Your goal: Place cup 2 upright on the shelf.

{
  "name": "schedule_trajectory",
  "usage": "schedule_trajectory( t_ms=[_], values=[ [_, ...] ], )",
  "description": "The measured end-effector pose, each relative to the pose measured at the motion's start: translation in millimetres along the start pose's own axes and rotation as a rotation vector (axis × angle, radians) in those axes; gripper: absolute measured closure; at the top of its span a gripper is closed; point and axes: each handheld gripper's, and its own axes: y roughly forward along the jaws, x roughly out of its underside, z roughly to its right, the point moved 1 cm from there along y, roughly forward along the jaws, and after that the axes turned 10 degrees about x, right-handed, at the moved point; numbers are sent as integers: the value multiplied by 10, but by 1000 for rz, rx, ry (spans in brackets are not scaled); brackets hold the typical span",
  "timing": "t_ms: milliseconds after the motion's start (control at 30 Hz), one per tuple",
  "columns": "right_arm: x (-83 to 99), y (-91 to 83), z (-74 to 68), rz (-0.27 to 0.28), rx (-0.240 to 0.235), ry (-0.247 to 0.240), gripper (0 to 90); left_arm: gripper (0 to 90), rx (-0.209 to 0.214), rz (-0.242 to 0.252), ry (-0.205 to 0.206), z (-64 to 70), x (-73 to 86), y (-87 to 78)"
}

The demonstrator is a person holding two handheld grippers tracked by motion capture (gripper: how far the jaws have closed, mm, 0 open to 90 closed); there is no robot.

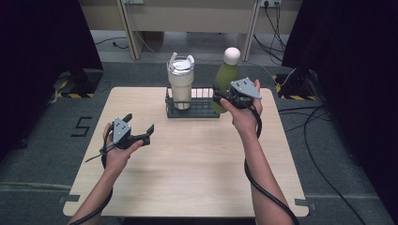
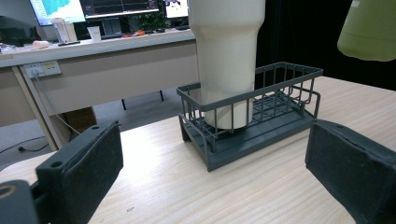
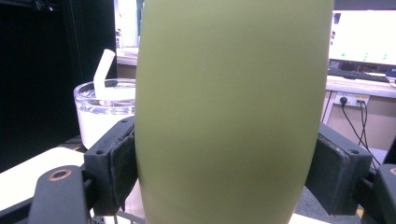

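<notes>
A green bottle with a pale cap is held above the right end of a dark wire basket, lifted off the table. My right gripper is shut on its body; the bottle sits squeezed between both pads in the right gripper view. A cream tumbler with a clear lid and straw stands in the basket's left half. My left gripper rests low over the table's left side, open and holding nothing. In the left gripper view the tumbler and basket lie ahead, with the bottle's base hanging at top right.
The light wooden table has bare surface in front of the basket. Dark curtains flank both sides. A desk with monitors stands beyond the table, and cables trail over the floor at right.
</notes>
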Motion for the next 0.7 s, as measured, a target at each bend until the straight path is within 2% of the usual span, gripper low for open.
schedule_trajectory(
  t_ms=[700],
  values=[
    [-75,140,-45,-1,5,3,212,33,1,0,3,7,-5,-4]
  ],
)
